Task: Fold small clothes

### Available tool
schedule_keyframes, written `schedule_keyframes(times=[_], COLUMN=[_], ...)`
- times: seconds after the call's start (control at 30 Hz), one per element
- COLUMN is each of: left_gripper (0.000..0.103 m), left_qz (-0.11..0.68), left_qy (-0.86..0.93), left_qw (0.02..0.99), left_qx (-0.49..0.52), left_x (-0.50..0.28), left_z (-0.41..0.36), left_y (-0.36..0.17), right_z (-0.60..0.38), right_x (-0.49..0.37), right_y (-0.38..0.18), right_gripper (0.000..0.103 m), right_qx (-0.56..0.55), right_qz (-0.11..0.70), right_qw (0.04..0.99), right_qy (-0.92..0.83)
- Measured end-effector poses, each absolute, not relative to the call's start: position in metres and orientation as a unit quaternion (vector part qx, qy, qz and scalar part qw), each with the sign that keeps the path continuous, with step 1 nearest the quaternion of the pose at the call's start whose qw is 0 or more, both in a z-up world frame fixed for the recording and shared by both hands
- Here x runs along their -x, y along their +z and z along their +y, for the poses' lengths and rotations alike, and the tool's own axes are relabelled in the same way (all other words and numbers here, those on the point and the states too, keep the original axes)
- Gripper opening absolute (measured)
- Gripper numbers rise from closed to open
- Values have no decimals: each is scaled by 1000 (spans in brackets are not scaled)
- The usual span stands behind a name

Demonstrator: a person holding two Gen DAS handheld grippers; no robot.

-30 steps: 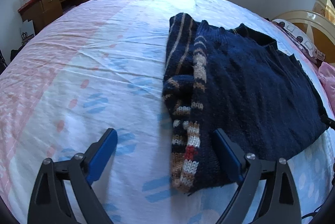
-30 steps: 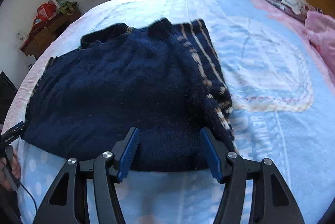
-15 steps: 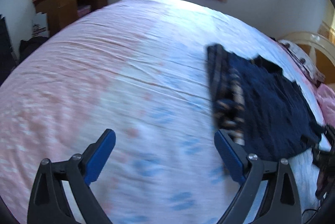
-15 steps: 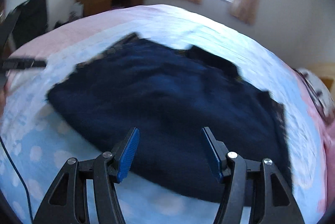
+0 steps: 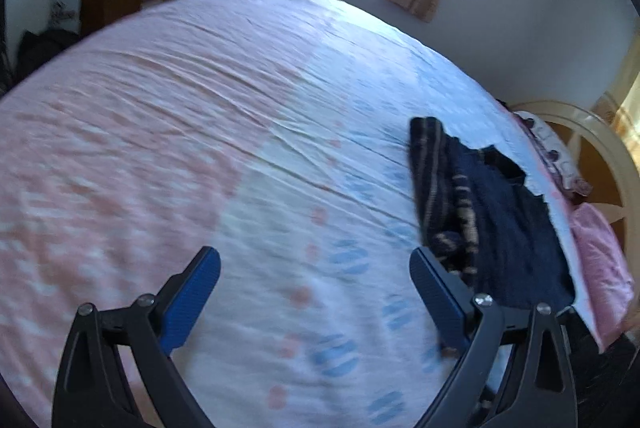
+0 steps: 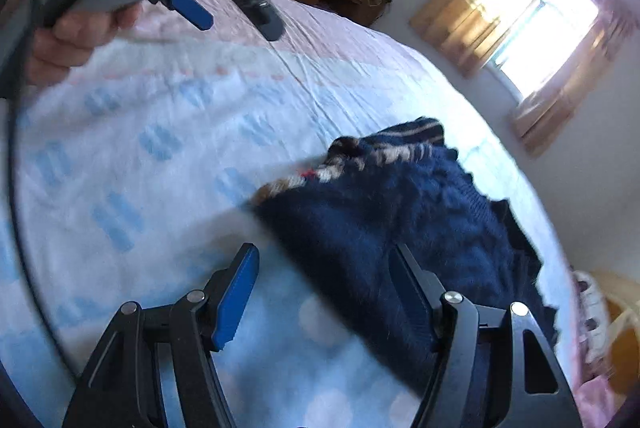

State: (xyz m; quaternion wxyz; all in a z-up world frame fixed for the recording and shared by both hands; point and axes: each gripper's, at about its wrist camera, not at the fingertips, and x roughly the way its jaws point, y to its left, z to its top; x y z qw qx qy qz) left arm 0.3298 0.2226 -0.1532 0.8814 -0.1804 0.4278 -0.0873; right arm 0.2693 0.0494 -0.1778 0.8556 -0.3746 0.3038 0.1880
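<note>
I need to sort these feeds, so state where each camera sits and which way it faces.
Left wrist: on the left hand-held gripper, facing across the bed toward the window; its open fingers show, sweater at right.
Right wrist: on the right hand-held gripper, open over the sweater's edge; the left hand shows.
Shared: sweater, bed, window.

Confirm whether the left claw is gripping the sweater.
No. The left claw is open over bare sheet, with the sweater lying off to its right, ungripped.
</note>
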Motion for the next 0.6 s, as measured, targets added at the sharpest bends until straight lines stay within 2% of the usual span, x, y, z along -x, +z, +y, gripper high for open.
schedule_keyframes(times=[0.13,0.2,0.27,0.33,0.6], left_gripper=[98,98,98,98,98], left_qz=[433,437,446,453,464], left_qy=[-126,-152,-180,-203,-243], left_qw=[877,872,861,851,838], left_qx=[166,162,166,172,153], left_x=[-350,-363,-379,-396,-449], left_z=[201,189,174,156,100], left_y=[-147,-144,-145,-149,-158], right_z=[44,41,42,45,38], right_x=[-296,-300,-294,-286,-294], right_y=[-174,-175,-178,-181,-185], right_gripper=[66,54,36,31,31], right_qx=[330,313,315,326,299], right_qz=[337,348,344,334,337], right_qw=[863,862,861,861,867], right_qy=[179,192,204,204,214])
